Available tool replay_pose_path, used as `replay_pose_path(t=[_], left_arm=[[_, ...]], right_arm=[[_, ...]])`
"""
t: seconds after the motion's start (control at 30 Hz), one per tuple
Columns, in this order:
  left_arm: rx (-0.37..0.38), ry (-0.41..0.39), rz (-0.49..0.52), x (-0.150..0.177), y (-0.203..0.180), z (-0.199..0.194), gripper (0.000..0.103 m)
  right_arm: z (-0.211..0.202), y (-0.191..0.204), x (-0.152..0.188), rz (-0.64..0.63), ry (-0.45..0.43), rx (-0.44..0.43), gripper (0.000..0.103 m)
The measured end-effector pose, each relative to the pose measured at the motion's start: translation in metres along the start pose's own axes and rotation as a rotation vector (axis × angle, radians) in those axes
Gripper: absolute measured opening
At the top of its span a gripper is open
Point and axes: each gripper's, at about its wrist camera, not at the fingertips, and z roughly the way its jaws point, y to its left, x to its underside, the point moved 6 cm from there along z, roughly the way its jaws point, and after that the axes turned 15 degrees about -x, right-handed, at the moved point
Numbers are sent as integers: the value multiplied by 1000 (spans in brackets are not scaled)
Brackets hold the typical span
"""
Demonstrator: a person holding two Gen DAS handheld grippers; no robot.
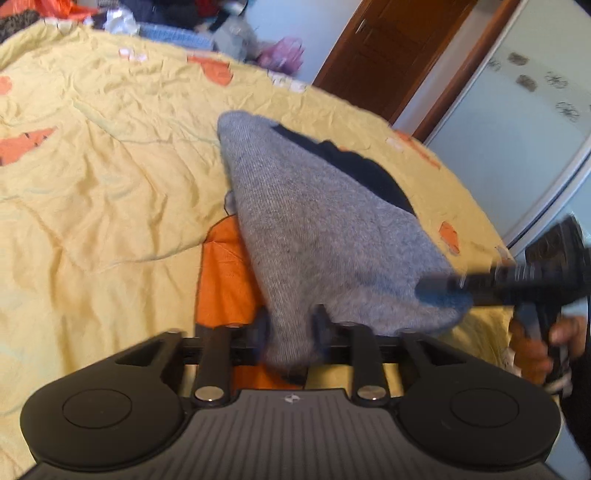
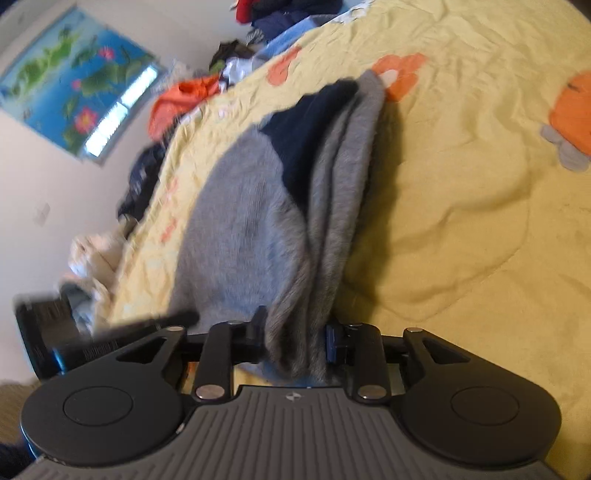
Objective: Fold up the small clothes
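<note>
A grey knit garment [image 1: 314,229] with a dark navy part lies partly raised off a yellow bed cover [image 1: 110,166]. Its near edge is bunched between the fingers of my left gripper [image 1: 291,323], which is shut on it. My right gripper [image 1: 439,288] comes in from the right, blurred, clamped on the garment's near right corner. In the right wrist view the grey garment [image 2: 240,221] hangs in folds and fills the gap of my right gripper [image 2: 295,332], casting a shadow on the bed cover [image 2: 461,184]. The left gripper [image 2: 181,317] touches the cloth's left edge there.
Piles of other clothes [image 1: 229,33] [image 2: 192,92] line the bed's far edge. A wooden door [image 1: 388,48] and a white panel [image 1: 517,129] stand beyond the bed. A person's hand [image 1: 554,332] holds the right gripper. A flower picture [image 2: 74,81] hangs on the wall.
</note>
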Motion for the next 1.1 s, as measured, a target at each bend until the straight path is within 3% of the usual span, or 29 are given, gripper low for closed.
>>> replay_pose_path(t=[0.03,0.07,0.1,0.23,0.33,0.43,0.47,0.5,0.53,0.57,0.67,0.73,0.8,0.87,0.93,0.97,1.03,1.1], left_arm=[[-23,-33,7,3,4,-2,65],[-64,-78,12,7,10,-4,82],[-98,-112,6,11,16,-4,84],[-102,-212,0,24,22,-6,84],[-119,-214,22,23,18,-5,88],[-110,-212,36,24,16,-4,93],[-106,-212,35,24,16,-4,93],[-101,-213,30,23,18,-4,93],[-95,-214,24,23,19,-4,93],[-88,-215,16,23,20,-4,93],[-64,-217,-8,23,22,-5,95],[-47,-217,-17,23,23,-5,96],[-41,-217,-23,23,24,-5,97],[-44,-217,-31,23,24,-7,96],[-112,-221,-23,23,22,-13,96],[-141,-237,-1,26,19,-20,96],[-168,-263,111,35,3,-33,96],[-222,-309,248,46,-17,-39,96]], right_arm=[[-5,0,-5,11,-33,-3,58],[-12,2,-14,1,-78,1,65],[-18,6,-23,-21,-126,11,71],[-20,17,-68,-85,-219,50,71],[-3,23,-99,-130,-222,64,71],[25,14,-122,-145,-188,132,70],[35,8,-127,-139,-171,162,68],[45,3,-130,-129,-154,187,55],[54,1,-131,-138,-133,195,26],[62,2,-131,-172,-107,204,13],[66,11,-136,-296,-114,255,13],[66,-11,-139,-243,-98,315,13],[67,-24,-133,-226,-93,301,12],[61,-19,-130,-193,-116,270,18],[46,-10,-127,-159,-166,255,40],[36,-1,-125,-162,-215,244,44],[18,20,-110,-187,-272,179,56],[16,39,-90,-220,-241,120,65]])
